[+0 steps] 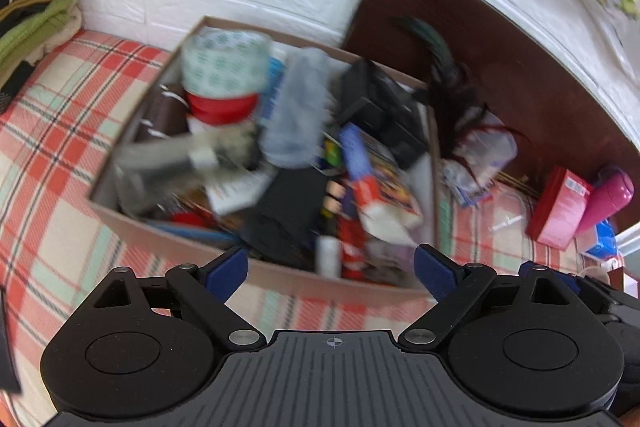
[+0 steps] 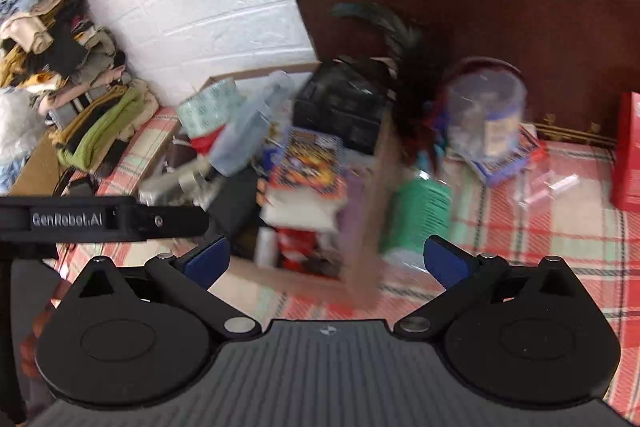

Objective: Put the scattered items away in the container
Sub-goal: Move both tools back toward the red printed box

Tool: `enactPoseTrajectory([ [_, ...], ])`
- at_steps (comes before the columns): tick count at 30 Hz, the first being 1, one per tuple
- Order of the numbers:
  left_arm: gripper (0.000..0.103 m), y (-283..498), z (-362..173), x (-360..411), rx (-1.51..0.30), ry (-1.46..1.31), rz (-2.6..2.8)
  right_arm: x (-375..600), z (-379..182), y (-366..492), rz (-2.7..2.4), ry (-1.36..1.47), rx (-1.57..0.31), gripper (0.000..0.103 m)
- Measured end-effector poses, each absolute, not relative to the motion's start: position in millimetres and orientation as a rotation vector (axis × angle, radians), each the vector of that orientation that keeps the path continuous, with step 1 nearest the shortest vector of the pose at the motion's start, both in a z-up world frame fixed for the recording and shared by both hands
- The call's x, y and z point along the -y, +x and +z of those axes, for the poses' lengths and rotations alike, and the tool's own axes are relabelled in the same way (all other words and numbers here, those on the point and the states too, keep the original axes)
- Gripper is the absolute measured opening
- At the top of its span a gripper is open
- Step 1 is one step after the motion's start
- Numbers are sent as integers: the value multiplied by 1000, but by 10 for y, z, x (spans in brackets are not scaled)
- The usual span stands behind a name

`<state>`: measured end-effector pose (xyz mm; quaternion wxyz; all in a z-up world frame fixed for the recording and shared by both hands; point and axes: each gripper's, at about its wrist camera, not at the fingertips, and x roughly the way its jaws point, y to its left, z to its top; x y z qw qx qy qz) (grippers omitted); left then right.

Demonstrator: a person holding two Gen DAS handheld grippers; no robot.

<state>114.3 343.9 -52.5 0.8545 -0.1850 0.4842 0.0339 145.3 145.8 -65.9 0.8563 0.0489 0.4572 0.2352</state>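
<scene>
Two grippers hover with jaws spread wide and holding nothing above a plaid bedcover (image 1: 60,155), the left gripper (image 1: 331,269) facing the near wall of a cardboard box (image 1: 168,235), the right gripper (image 2: 326,261) facing its right-hand corner. Open cover lies in front of the box and to its left; a white brick wall and dark headboard (image 1: 520,75) close in behind. Inside, heaped past the rim, sit a tape roll (image 1: 224,61), a comic book (image 2: 308,163) and blurred clutter. Outside, right of the box, lie a green bottle (image 2: 420,215), a clear jar (image 2: 486,107), a red carton (image 1: 560,211) and a pink flask (image 1: 610,199)
</scene>
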Motion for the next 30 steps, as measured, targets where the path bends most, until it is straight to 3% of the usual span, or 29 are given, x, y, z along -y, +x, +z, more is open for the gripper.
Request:
enactPoseTrajectory([
  [12, 98, 1119, -776, -2008, -1083, -351, 62, 78, -736, 1313, 499, 63, -902, 103],
  [30, 97, 2186, -938, -853, -1008, -262, -123, 1223, -1266, 2108, 280, 100, -885, 103],
])
